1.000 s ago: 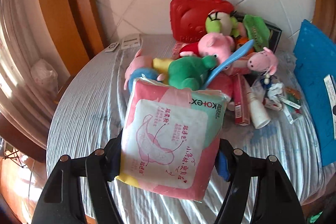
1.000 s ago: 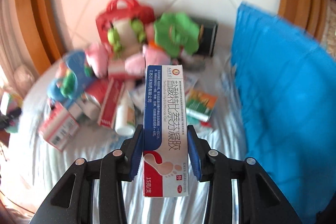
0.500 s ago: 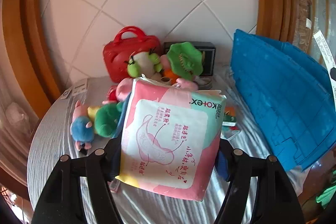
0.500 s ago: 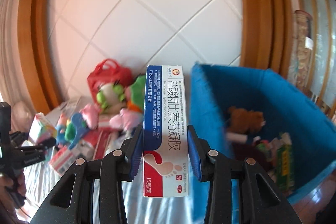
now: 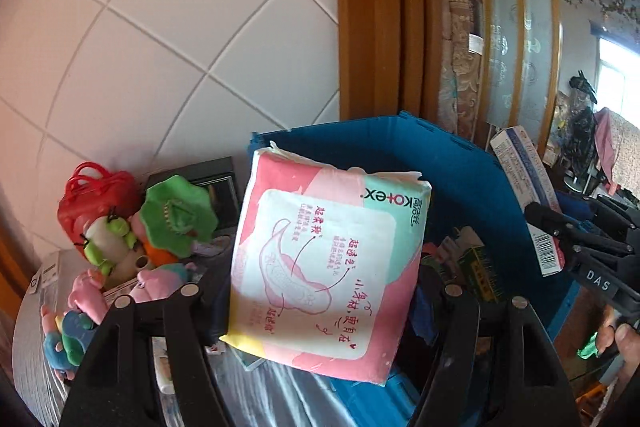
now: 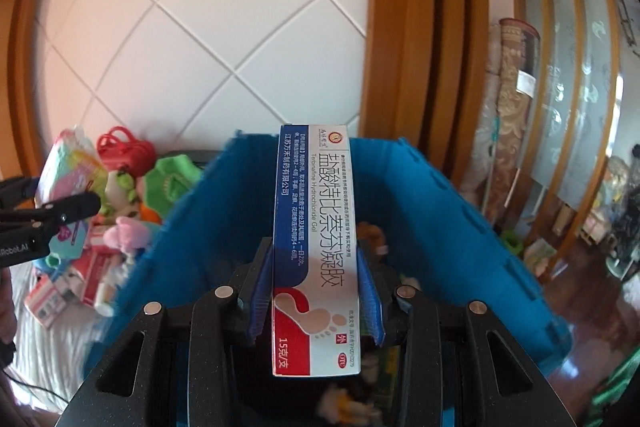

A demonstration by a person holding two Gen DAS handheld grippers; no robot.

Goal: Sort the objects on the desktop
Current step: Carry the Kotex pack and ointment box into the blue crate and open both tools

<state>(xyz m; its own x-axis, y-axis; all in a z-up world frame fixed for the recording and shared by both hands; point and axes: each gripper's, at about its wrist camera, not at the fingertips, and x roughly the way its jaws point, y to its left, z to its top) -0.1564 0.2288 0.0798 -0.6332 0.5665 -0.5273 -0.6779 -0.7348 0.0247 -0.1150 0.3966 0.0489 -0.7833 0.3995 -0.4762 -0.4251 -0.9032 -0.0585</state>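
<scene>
My left gripper (image 5: 320, 291) is shut on a pink and mint Kotex pad pack (image 5: 328, 247), held up at the left edge of the blue bin (image 5: 460, 163). My right gripper (image 6: 316, 275) is shut on a white, blue and red ointment box (image 6: 314, 227), held upright over the blue bin (image 6: 452, 227). The right gripper and its box show at the right of the left wrist view (image 5: 528, 187). The left gripper with the pack shows at the left of the right wrist view (image 6: 68, 171).
Plush toys (image 5: 172, 215) and a red toy case (image 5: 92, 191) are piled on the striped tablecloth (image 5: 32, 351) against the tiled wall. Small boxes and a white bottle (image 6: 104, 291) lie beside the bin. Several items lie inside the bin (image 5: 476, 267). A wooden frame stands behind.
Both grippers have swung right from the table pile toward the blue bin, still holding their items. The right gripper now hangs over the bin's inside.
</scene>
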